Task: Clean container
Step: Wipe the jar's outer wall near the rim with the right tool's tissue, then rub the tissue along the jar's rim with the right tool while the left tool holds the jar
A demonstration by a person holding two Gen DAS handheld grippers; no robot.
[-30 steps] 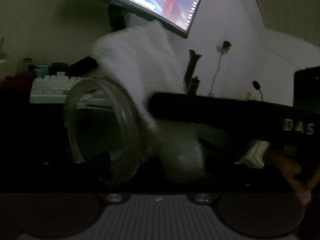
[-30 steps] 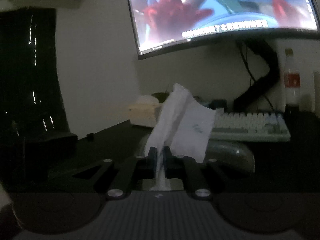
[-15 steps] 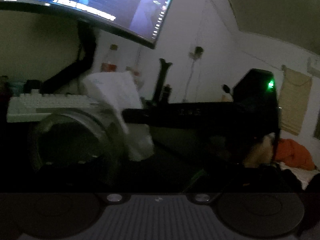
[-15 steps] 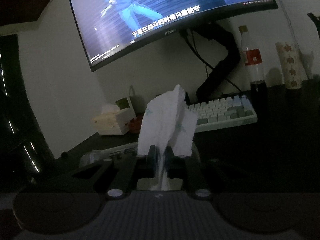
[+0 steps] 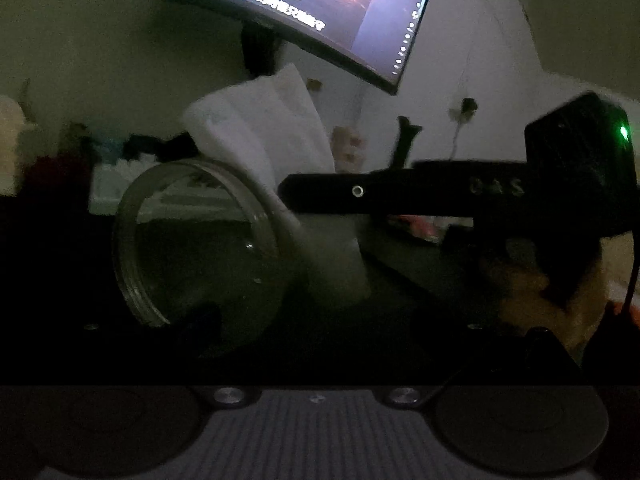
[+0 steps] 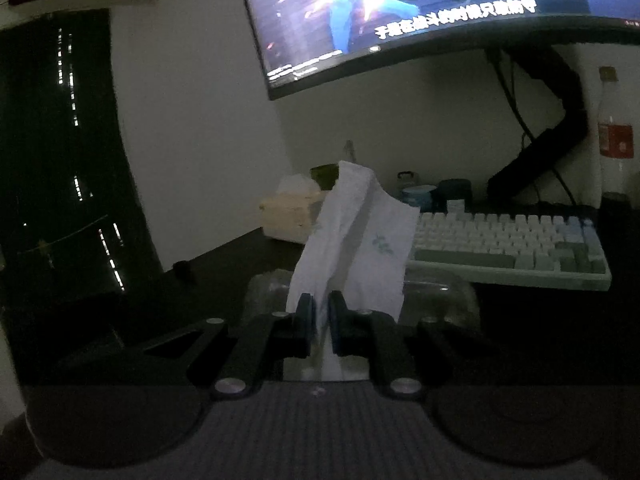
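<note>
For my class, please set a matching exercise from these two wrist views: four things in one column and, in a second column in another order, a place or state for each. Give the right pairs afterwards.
Column one:
1. tissue
2. clear container
3. keyboard
4. monitor

Column two:
A. lit, mounted above the desk
B. lying on its side, open mouth showing
C. pinched in the right gripper
D. flat on the desk under the screen

Pairs: 1-C, 2-B, 3-D, 4-A
</note>
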